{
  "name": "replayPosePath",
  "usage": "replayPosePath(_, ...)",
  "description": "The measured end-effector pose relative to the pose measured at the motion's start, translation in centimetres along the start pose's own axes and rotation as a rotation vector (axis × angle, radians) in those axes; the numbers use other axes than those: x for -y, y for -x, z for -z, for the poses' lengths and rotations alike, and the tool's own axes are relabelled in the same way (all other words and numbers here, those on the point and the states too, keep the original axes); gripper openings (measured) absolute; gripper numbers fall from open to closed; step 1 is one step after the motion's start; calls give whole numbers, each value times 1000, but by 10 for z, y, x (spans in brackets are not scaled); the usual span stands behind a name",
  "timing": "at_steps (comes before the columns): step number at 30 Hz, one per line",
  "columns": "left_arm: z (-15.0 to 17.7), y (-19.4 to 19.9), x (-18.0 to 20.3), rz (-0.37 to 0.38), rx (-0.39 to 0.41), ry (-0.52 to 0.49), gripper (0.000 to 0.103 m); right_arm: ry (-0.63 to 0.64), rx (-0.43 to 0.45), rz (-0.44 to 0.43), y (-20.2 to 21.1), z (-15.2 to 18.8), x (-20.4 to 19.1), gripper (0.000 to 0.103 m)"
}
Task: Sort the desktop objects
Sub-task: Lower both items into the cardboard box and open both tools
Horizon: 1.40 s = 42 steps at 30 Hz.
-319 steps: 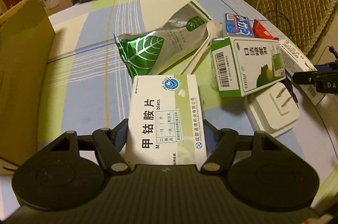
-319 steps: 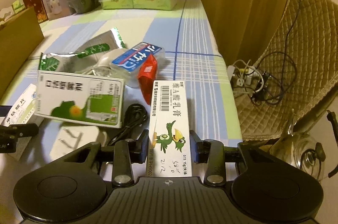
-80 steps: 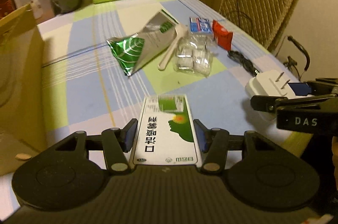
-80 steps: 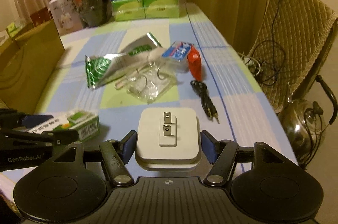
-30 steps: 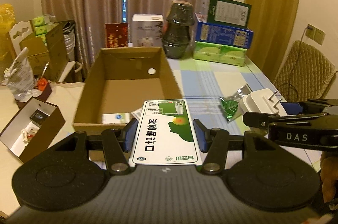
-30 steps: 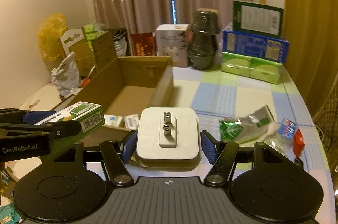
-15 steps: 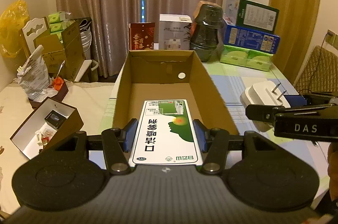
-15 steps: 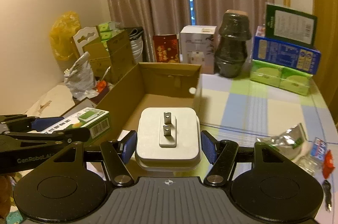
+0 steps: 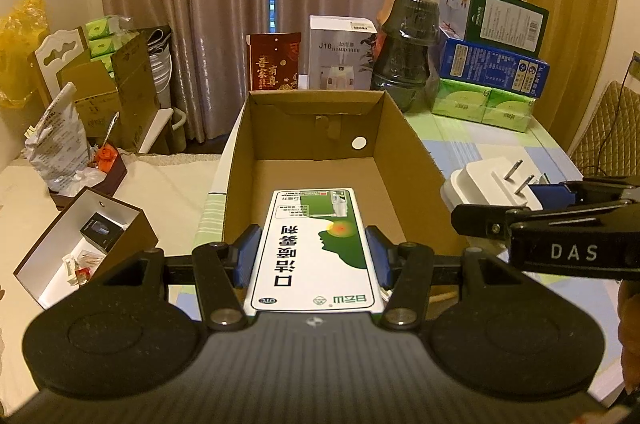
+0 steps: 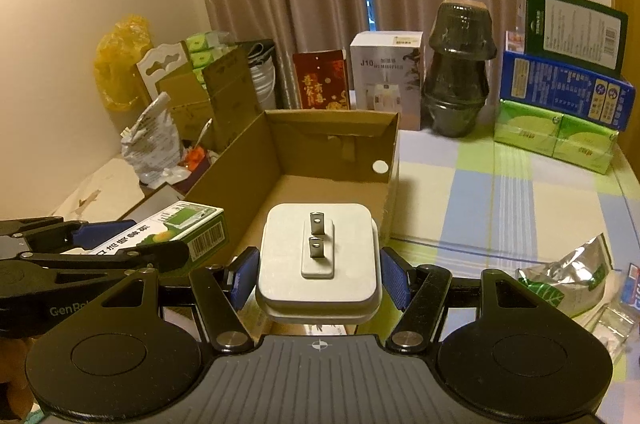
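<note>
Left gripper (image 9: 312, 252) clamped on a green-and-white medicine box (image 9: 314, 252), blue pads pressed to its long sides, box lying flat and held over the near end of an open cardboard box (image 9: 404, 152). Right gripper (image 10: 318, 280) clamped on a white plug adapter (image 10: 318, 256), two metal prongs facing up, held just beside the cardboard box's near right wall; in the left wrist view the adapter (image 9: 484, 184) sits at the right wall's rim. Cardboard box stands along the left edge of the table (image 10: 520, 208), which has a blue, green and white checked cloth; the part of the box floor in view is bare, white sticker on its far wall. Far edge of the table: red card packet (image 9: 274, 60), white humidifier box (image 9: 342, 58), dark wrapped pot (image 10: 458, 72), green tissue packs (image 10: 556, 140) with a blue carton and a green-black box stacked on top. Near right edge: silver-green foil pouch (image 10: 568, 276), clear plastic packet beside it. Off the table to the left, a lower cream-covered surface with a small open brown box (image 9: 84, 236), crumpled white bag (image 9: 60, 144), more cartons and a yellow bag against the wall. Brown shiny curtains behind, yellow curtain at right, quilted chair back at the far right corner. Warm dim light.
</note>
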<state>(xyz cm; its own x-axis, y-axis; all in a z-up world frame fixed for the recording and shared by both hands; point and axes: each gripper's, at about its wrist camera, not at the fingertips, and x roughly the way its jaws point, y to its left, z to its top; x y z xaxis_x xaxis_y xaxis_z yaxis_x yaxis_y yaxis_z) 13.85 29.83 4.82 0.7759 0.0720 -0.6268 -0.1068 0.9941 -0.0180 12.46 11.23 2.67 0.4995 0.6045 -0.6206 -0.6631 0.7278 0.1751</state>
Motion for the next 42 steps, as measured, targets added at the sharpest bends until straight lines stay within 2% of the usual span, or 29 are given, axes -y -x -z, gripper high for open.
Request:
replayPosePath(20,-8,-49,-13,9,-8,10,51,-121,-13,-57,-46,-14,19,62)
replayPosePath(22,-10,-54,-15,12,-3,6,51,-159,-8,-75,-50,-17,24,70)
replayPosePath(23,-10,-56,-16,10,-2,3,54,-177,0,-74,-50,-18,28,78)
replayPosePath(26,-10,-53,-19,-5,5,9,55,-195,44,-69,-40,-19,36,82)
replayPosePath(31,-5,-40,-21,-18,8,17,55,-230,66,-49,-16,-11,50,82)
replayPosePath(37,8,-11,-17,-13,19,56,59,-269,91,13,36,22,71,86)
replayPosePath(42,22,18,-6,-20,26,51,61,-252,69,82,74,56,87,90)
